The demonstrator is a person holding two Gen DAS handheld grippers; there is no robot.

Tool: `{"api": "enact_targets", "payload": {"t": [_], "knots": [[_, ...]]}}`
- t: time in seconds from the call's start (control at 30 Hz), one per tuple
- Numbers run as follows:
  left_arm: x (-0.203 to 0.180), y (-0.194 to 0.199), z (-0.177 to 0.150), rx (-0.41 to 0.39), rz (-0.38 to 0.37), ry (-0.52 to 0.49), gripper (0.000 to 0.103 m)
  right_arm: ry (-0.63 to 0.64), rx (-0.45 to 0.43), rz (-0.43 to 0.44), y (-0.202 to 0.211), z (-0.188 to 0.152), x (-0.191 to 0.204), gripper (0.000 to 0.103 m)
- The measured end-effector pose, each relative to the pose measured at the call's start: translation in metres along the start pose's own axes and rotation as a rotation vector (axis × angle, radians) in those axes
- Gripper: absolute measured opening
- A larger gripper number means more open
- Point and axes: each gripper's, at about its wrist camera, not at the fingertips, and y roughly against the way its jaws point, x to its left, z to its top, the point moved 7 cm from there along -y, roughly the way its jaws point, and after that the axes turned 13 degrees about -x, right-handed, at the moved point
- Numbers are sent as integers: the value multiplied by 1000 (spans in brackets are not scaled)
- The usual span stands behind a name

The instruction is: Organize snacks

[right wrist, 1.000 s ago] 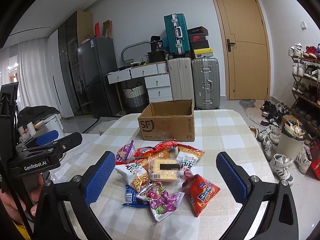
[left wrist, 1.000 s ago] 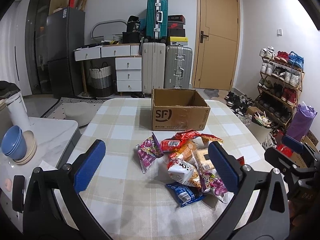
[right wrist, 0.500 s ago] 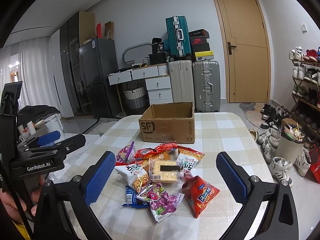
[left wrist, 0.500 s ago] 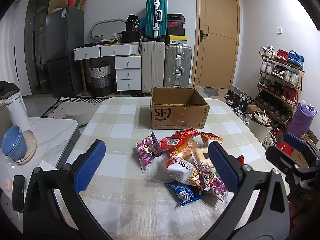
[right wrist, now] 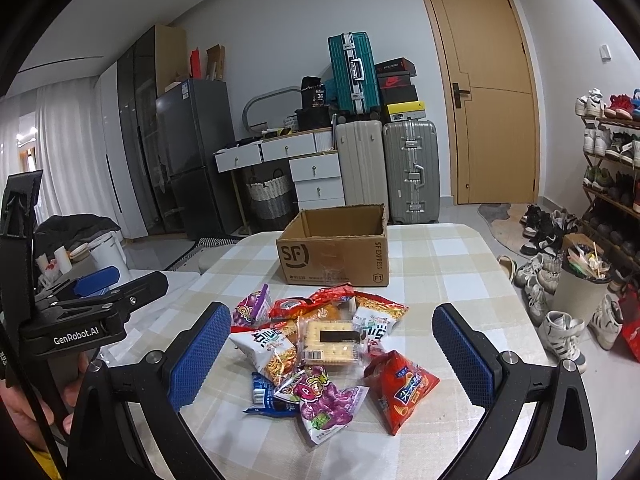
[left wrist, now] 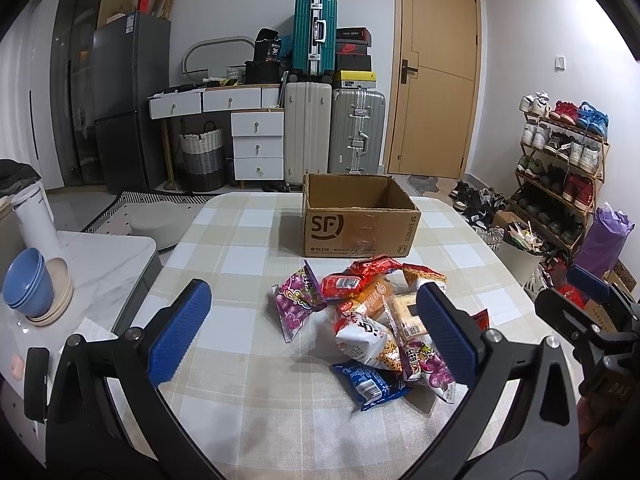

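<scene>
Open cardboard box (left wrist: 360, 216) sits mid-frame on the checked table (left wrist: 240, 248), its visible inside bare, snack pile (right wrist: 320, 344) heaped just below it, left gripper (left wrist: 316, 328) and right gripper (right wrist: 332, 354) both spread wide holding nothing, and only the right view shows the red chip bag (right wrist: 400, 388)

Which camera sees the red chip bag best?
The right wrist view: the red chip bag lies whole and unblocked, apart from the pile. In the left wrist view only its corner peeks out behind the left gripper's finger.
</scene>
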Motion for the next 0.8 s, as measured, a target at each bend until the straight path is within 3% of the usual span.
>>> {"api": "enact_targets", "payload": {"t": [0.5,0.8], "knots": [[1,-16,-13,44,18,2,103,-42,31,3,-9,-11,-21,103],[10,-66,-55,184,42,2,102,-175,273,-41,-57,-78,-73,102]]}}
